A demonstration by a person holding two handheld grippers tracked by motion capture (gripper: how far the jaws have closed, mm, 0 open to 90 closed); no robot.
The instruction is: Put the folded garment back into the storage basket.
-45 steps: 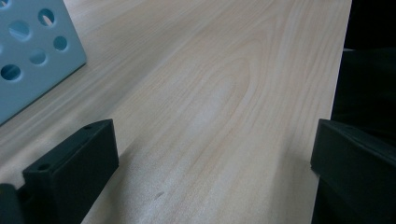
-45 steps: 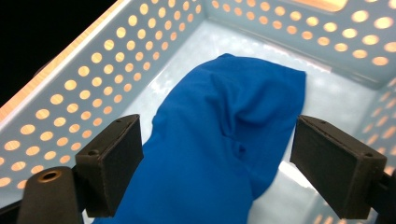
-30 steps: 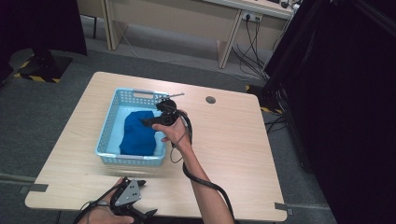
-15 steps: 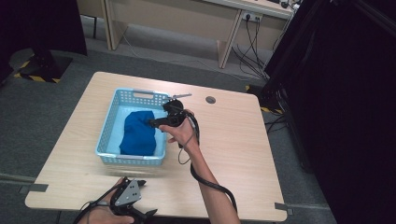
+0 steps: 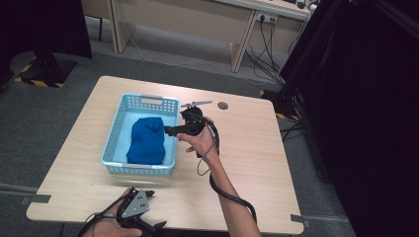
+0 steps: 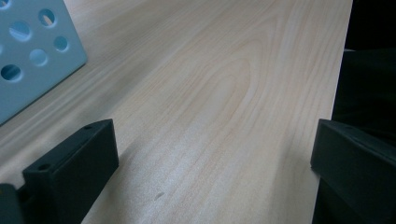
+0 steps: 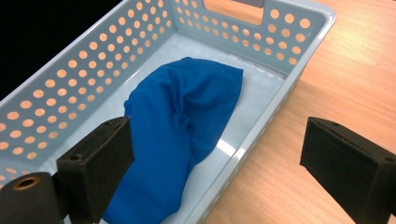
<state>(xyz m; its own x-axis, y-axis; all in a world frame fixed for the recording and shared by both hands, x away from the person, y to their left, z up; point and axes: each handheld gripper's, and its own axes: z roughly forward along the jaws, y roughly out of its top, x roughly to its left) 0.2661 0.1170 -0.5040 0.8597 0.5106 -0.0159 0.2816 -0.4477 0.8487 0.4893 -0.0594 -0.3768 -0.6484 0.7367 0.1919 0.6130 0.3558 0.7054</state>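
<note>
Since the earlier frame, the right gripper [image 5: 170, 130] had been drawn rightward, off the blue cloth [image 5: 146, 140] to the basket [image 5: 112, 143] rim at frame centre — jaws wide, nothing held. The cloth was left bunched inside the basket. The left gripper [image 5: 148, 193] was kept at the bottom edge, jaws wide.

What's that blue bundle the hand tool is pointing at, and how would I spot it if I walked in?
Find the light wooden table, then the pale blue plastic basket with round holes in its walls, standing on the table's left half. Inside lies a crumpled deep blue cloth, the basket's sole content. Its dark, soft folds stand out against the basket's pale, rigid walls.
</note>
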